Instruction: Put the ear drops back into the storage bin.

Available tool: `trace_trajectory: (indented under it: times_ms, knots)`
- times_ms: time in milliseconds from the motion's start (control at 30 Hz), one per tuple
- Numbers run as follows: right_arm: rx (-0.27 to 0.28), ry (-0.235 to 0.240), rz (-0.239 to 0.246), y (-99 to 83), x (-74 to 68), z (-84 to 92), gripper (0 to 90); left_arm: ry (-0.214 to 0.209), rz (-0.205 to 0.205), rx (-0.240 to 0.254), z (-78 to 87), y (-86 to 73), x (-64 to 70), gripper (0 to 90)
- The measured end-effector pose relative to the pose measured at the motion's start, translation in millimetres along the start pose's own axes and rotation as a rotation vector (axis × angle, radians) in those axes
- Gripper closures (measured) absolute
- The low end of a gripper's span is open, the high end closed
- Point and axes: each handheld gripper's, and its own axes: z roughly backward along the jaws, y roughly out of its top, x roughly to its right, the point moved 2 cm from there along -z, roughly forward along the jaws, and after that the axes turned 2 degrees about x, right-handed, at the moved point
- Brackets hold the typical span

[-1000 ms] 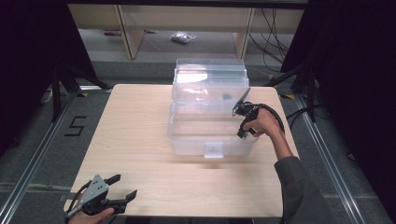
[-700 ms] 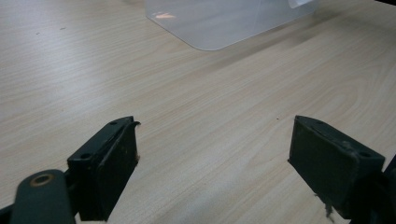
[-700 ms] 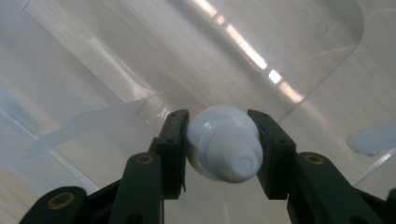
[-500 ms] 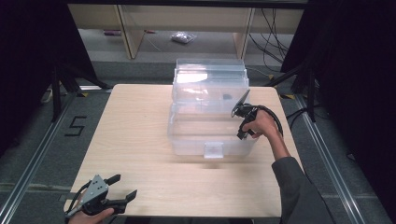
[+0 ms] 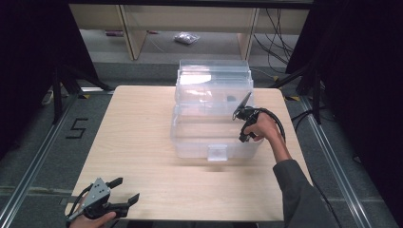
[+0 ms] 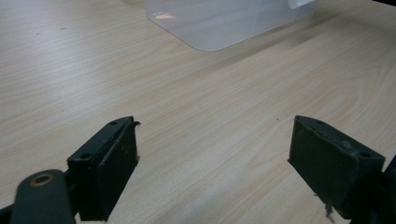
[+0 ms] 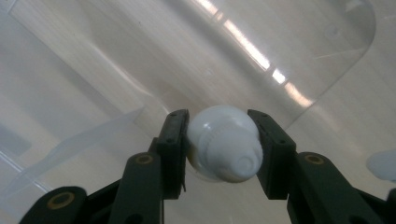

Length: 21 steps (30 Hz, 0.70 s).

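Your right tongs clamp a white ball over the clear bin at bench centre, release apparently pending; left tongs, jaws apart, idle at seven o'clock

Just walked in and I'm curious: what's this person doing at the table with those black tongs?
A person holds a grasping tool in each hand. The right tool is shut on a small white rounded object, held over the open clear plastic box on the wooden table. The left tool rests open near the table's front edge, holding nothing.
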Motion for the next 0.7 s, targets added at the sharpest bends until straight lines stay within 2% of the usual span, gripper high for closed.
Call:
trace_trajectory:
  times_ms: [100,133,200,233,300,333,367,400,500,633,667,700]
  knots:
    - [0.002,0.003,0.003,0.2,0.1,-1.0,60.3,0.0,-0.001,-0.002,0.1,-0.1,0.0,14.7]
    - [0.004,-0.002,0.002,0.6,-0.2,-1.0,60.3,0.004,-0.012,-0.017,1.2,0.1,-1.1,14.7]
    - [0.003,0.002,0.003,0.6,0.0,-1.4,60.3,0.001,-0.002,-0.003,0.3,-0.1,-0.2,14.7]
    - [0.001,0.002,0.007,1.0,0.2,-1.7,60.3,0.003,-0.013,-0.015,1.0,-0.1,-1.0,14.7]
    - [-0.004,0.004,0.009,1.2,0.4,-1.9,60.3,0.003,-0.009,-0.015,0.9,0.0,-0.7,14.7]
    - [-0.01,0.0,-0.002,0.4,-0.6,-3.0,60.3,-0.001,0.0,-0.001,-0.1,-0.1,0.1,14.8]
    - [-0.01,0.0,-0.002,0.4,-0.6,-3.0,60.3,-0.001,0.0,-0.001,-0.1,-0.1,0.1,14.7]
    - [-0.012,0.006,-0.023,0.5,-0.9,-4.1,60.3,-0.001,-0.009,-0.009,0.5,-0.2,-0.7,14.8]
    - [-0.014,0.007,-0.021,-0.1,-0.3,-6.1,60.2,-0.002,0.0,-0.001,0.0,-0.1,-0.1,14.7]
    - [-0.017,0.018,-0.023,-1.4,0.0,-8.5,60.1,-0.001,-0.01,-0.008,0.4,-0.2,-1.3,14.7]
    - [-0.036,0.03,-0.049,-1.8,-2.0,-7.7,60.2,-0.001,-0.008,-0.006,0.1,-0.3,-1.0,14.7]
    - [-0.043,0.027,-0.051,-1.7,-2.5,-7.3,60.2,-0.002,-0.007,-0.006,0.1,-0.3,-0.9,14.8]
